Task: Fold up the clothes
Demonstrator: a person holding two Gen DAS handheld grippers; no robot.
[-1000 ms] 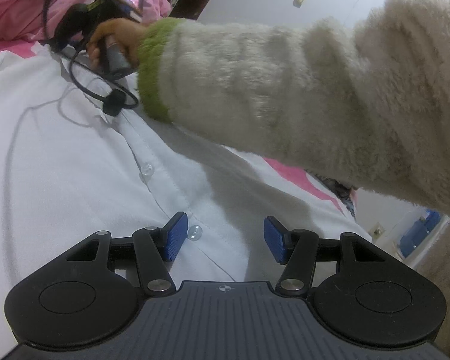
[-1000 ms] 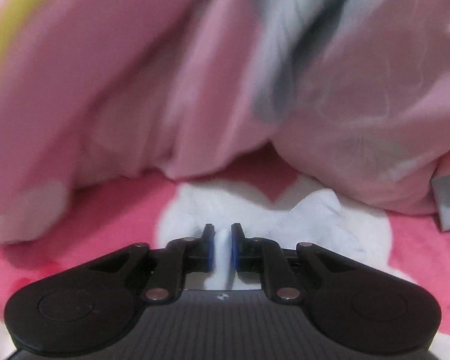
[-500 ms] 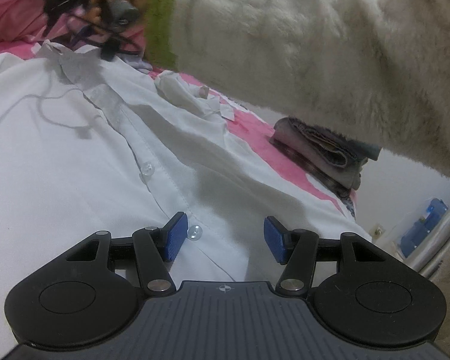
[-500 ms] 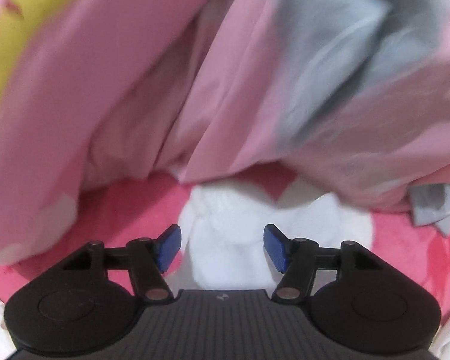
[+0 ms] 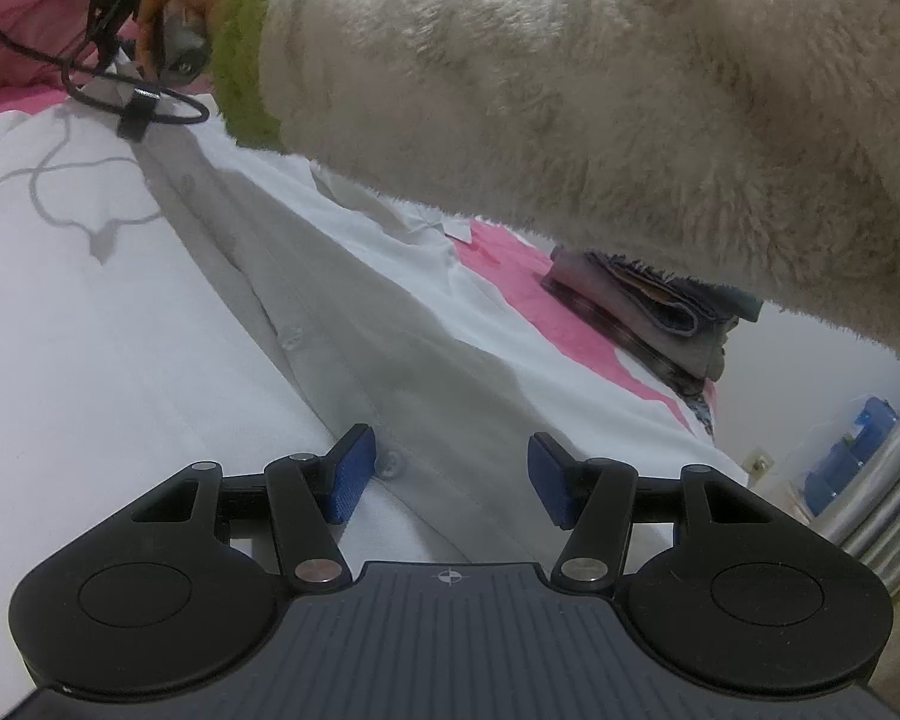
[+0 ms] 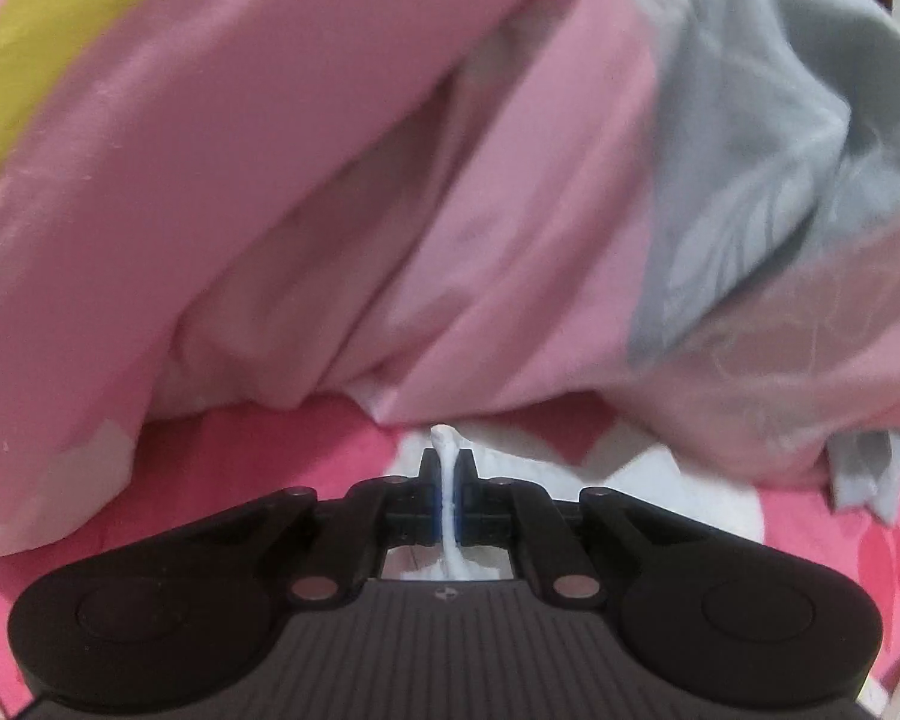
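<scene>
A white button-up shirt (image 5: 150, 324) lies spread flat on the bed, its button placket running from the near centre to the far left. My left gripper (image 5: 447, 477) is open, its blue pads either side of the placket near a button, low over the cloth. My right gripper (image 6: 448, 489) is shut on a thin pinch of the white shirt (image 6: 447, 456), near the pink quilt. In the left wrist view the right hand and its tool (image 5: 174, 42) show at the far top left, by the shirt's collar end.
A fluffy cream sleeve with a green cuff (image 5: 570, 96) crosses the top of the left wrist view. A folded stack of dark clothes (image 5: 648, 312) lies at the bed's right edge. A bunched pink and grey quilt (image 6: 450, 180) fills the right wrist view. A black cable (image 5: 138, 105) trails on the shirt.
My right gripper opened half a second ago and has shut again on a fold of white shirt. The sleeved arm has dropped lower and closer across the left view. My left gripper stayed open.
</scene>
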